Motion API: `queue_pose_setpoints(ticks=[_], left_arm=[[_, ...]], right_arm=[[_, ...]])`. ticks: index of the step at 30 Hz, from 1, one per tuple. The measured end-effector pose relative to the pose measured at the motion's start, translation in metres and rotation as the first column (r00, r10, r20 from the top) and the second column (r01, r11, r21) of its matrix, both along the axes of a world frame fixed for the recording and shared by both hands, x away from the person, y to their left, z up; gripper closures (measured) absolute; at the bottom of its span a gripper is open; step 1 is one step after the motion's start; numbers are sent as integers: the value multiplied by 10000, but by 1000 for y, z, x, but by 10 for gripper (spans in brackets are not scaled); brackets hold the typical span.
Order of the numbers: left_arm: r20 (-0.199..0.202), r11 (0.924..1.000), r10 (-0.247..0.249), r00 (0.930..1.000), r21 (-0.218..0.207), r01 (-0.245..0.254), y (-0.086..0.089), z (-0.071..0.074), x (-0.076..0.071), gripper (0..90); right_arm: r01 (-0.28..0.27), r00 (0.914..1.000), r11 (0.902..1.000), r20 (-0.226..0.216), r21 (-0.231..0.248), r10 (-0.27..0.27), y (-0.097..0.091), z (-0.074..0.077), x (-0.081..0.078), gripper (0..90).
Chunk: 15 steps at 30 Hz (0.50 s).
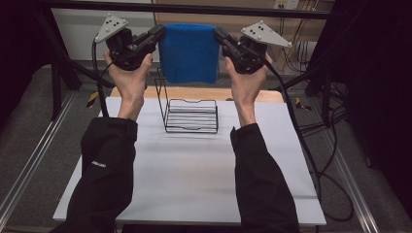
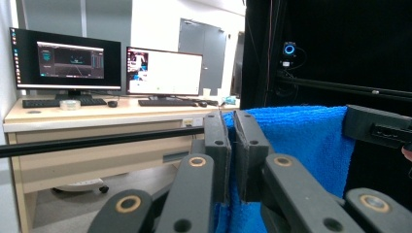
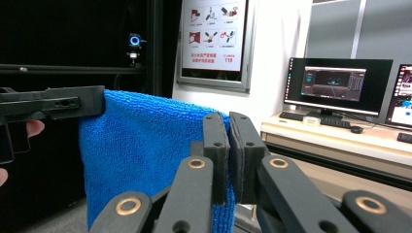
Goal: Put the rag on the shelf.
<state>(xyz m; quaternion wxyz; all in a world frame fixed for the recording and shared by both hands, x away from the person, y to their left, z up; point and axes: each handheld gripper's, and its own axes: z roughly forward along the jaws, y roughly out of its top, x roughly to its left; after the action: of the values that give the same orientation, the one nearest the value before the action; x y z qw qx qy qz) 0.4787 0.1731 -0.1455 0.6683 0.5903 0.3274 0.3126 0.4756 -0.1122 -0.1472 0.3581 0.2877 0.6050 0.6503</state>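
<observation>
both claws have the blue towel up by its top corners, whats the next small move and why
Probably lower the blue towel toward the black wire rack. The left claw and right claw each pinch a top corner, so the towel hangs flat above and just behind the rack, seemingly ready to drape over its upright frame.

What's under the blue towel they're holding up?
Below the blue towel, held up by the left gripper and right gripper, stands a black wire rack on the white table. The towel hides the rack's upright top.

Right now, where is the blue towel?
In the high view the blue towel hangs in the air above the black wire rack, stretched between the left tongs and right tongs, each clamped on an upper corner.
</observation>
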Motion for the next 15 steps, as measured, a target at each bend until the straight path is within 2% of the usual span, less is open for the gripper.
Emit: queue_pose_setpoints(ticks=[8, 15], left_arm=[[43, 9999, 120, 9999, 36, -120, 2, 5, 12, 853], [-207, 9998, 180, 9996, 126, -178, 3, 4, 28, 852]], right_arm=[[-9, 10000, 10000, -1, 79, 9, 2, 1, 14, 871], [40, 9999, 9999, -102, 97, -39, 4, 1, 27, 871]])
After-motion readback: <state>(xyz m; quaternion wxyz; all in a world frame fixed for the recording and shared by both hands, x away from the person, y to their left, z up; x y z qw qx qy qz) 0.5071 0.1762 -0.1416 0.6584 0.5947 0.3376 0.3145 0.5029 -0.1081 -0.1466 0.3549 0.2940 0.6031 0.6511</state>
